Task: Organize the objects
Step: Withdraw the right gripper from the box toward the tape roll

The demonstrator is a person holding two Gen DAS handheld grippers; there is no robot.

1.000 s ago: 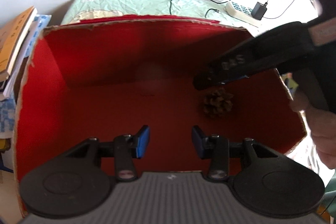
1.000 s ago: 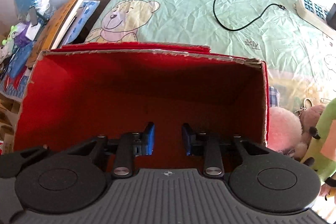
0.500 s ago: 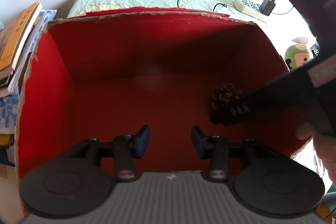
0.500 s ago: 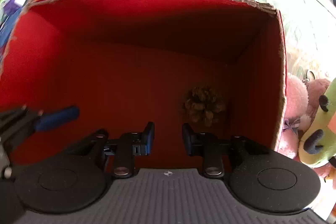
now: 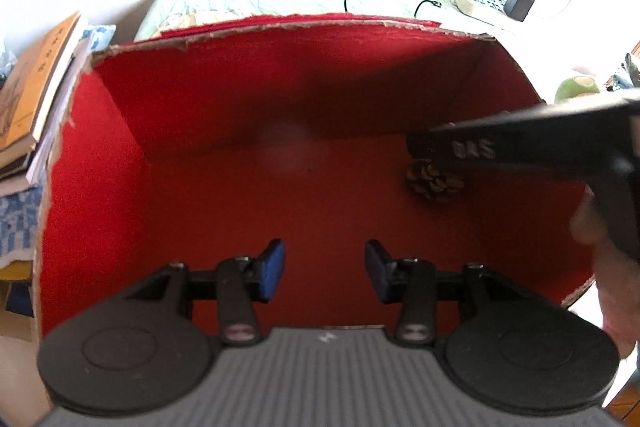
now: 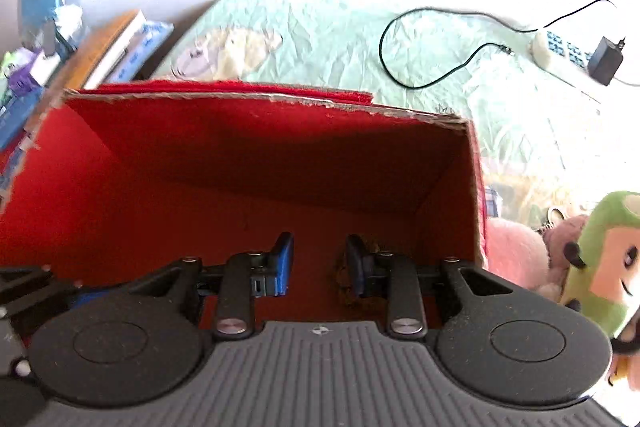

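Both tools hang over the red cardboard box [image 5: 100, 167], pointing down into it. Left tool [image 5: 324, 267]: blue pads apart w/ a clear gap, nothing between them, just bare red floor under. Right tool [image 6: 318, 263]: also parted, narrower gap, empty; seen from the left cam its black arm reaches in from the right side of the box, a hand [image 5: 596, 227] behind it.

Pine cone [image 5: 434, 181] sits on the box floor, toward the right wall, directly under the right tool's tip. In the right cam it's mostly hidden behind the right-hand pad, only brown bits showing.

Box stands on a bed w/ a pale green bear-print sheet [image 6: 320, 35]. Power strip [image 6: 560, 55] w/ black adapter and cable lies beyond. Books [image 5: 36, 79] stacked left of the box; plush toys [image 6: 600, 259] just right of it.
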